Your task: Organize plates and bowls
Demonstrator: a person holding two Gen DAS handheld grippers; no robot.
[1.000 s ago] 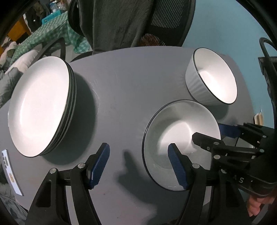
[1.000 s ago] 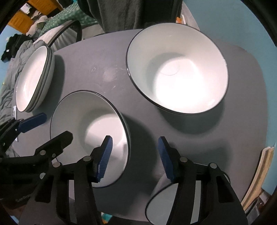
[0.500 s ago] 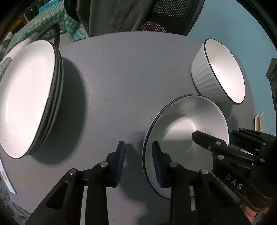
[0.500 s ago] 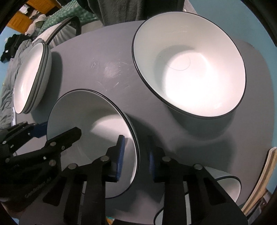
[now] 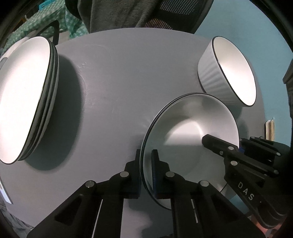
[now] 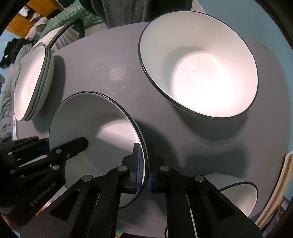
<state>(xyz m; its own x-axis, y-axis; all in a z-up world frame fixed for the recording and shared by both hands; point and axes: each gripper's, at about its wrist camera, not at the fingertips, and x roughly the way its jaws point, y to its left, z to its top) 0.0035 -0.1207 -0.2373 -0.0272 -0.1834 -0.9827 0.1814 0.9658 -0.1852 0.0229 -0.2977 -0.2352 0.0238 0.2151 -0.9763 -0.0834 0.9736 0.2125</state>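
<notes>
A white shallow bowl with a dark rim [image 5: 190, 128] sits on the grey round table [image 5: 119, 82]. My left gripper [image 5: 146, 164] is shut on its left rim. My right gripper [image 6: 143, 164] is shut on its right rim; the bowl shows in the right wrist view [image 6: 87, 117] too. A stack of white plates [image 5: 23, 95] lies at the left, also in the right wrist view [image 6: 33, 82]. A deep ribbed white bowl [image 5: 228, 73] stands at the far right, large in the right wrist view [image 6: 201, 73].
A second white bowl [image 6: 238, 195] sits near the table's front edge under my right gripper. A dark chair with a grey garment [image 5: 128, 14] stands behind the table. A phone [image 5: 4, 190] lies at the table's left edge. A teal wall is on the right.
Both grippers have moved in and closed from open onto opposite rims of the shallow bowl. The bowl now looks tilted or lifted slightly.
</notes>
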